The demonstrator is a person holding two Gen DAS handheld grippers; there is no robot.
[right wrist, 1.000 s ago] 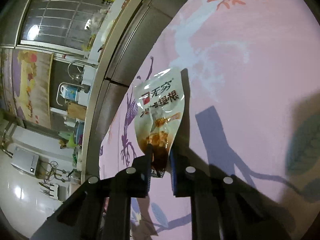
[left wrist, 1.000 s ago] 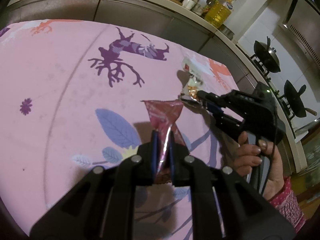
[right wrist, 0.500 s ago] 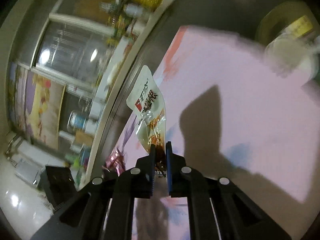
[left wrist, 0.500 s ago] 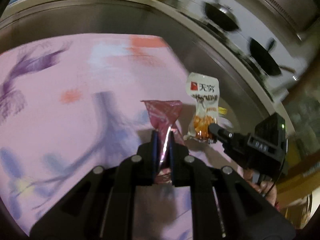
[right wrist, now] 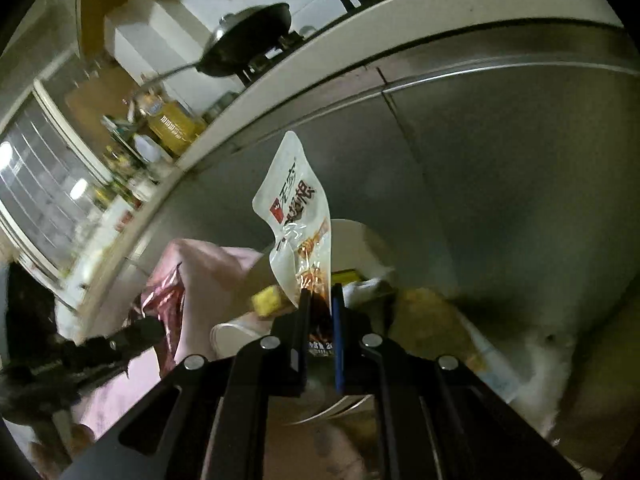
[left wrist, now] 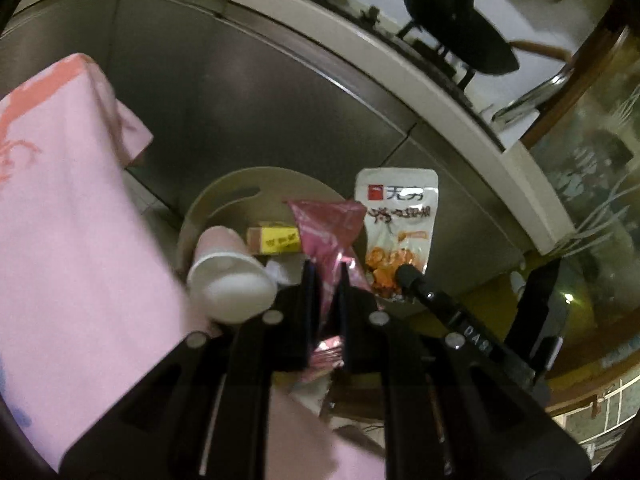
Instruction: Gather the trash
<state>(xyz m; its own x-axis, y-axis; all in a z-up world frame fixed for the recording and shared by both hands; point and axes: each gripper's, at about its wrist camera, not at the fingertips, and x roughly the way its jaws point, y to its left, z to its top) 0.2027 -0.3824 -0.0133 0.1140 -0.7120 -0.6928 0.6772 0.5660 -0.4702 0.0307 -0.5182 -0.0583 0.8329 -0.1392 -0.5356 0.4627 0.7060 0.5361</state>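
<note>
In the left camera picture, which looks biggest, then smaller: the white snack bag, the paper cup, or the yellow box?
1. White snack bag
2. Paper cup, though it is nearer the camera, so the two top places are unsure
3. Yellow box, partly hidden

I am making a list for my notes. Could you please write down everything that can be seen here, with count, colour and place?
crinkled foil wrapper: one, dark pink, held in left tongs
printed snack pouch: one, white and orange, held in right tongs
round plastic bin: one, beige, on floor below the wrappers
paper cup: one, white, in bin
small carton: one, yellow, in bin
patterned tablecloth: one, pink, at left
metal cabinet fronts: grey, behind bin
woks: two, black, on stove
left tongs: black
right tongs: black
</note>
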